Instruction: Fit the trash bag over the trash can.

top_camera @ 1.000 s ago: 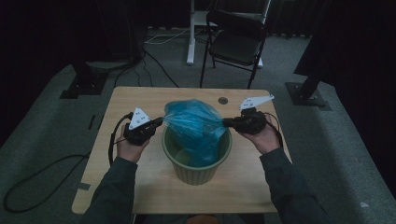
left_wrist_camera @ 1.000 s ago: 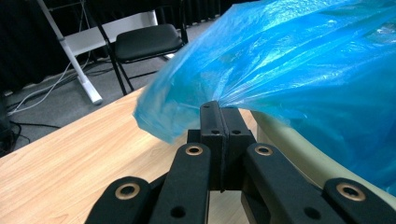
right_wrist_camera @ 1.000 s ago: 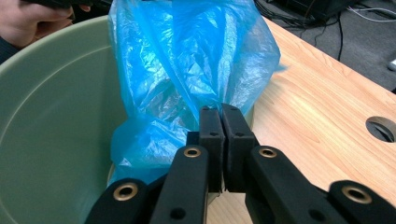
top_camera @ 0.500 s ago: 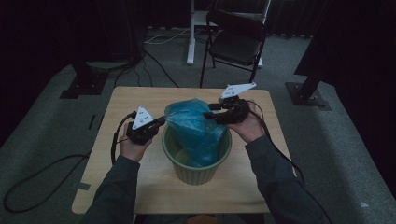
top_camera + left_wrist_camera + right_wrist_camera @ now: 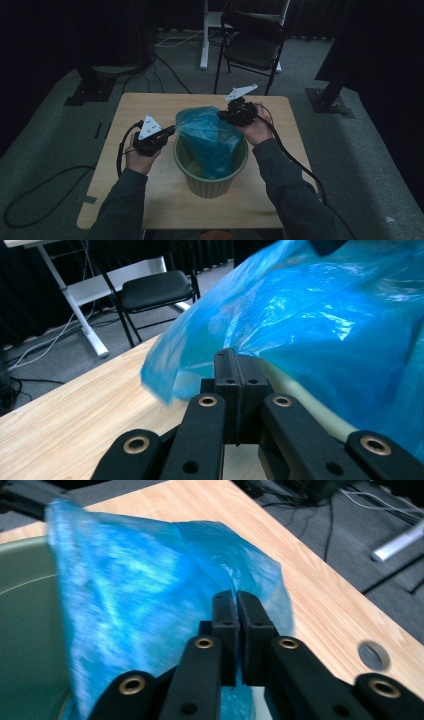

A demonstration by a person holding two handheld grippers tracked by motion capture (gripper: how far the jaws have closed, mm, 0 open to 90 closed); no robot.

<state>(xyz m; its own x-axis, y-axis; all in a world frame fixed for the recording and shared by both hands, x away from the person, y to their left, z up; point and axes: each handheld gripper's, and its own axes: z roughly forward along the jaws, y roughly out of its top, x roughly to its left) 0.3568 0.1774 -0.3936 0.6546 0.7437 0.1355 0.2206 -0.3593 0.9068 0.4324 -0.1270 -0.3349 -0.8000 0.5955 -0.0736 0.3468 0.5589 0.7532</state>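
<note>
A blue plastic bag (image 5: pixel 210 135) hangs into a green ribbed bin (image 5: pixel 212 177) at the middle of the wooden table (image 5: pixel 125 200). My left gripper (image 5: pixel 172 131) holds the bag's left edge just over the bin's rim, jaws pressed together on the film (image 5: pixel 200 347). My right gripper (image 5: pixel 222 115) pinches the bag's far right edge, above and behind the bin, jaws closed on the blue film (image 5: pixel 150 595). The bag's mouth is stretched between the two grippers. The bin's pale rim (image 5: pixel 300 390) shows under the bag in the left gripper view.
A black folding chair (image 5: pixel 252 42) and a white stand leg (image 5: pixel 205 35) are on the carpet beyond the table. A small round hole (image 5: pixel 372 655) sits in the tabletop near its far right corner. Cables trail from both grippers off the table's sides.
My right gripper has swung from the bin's right side toward the far edge of the table, pulling the bag's edge back with it. The left gripper has stayed put.
</note>
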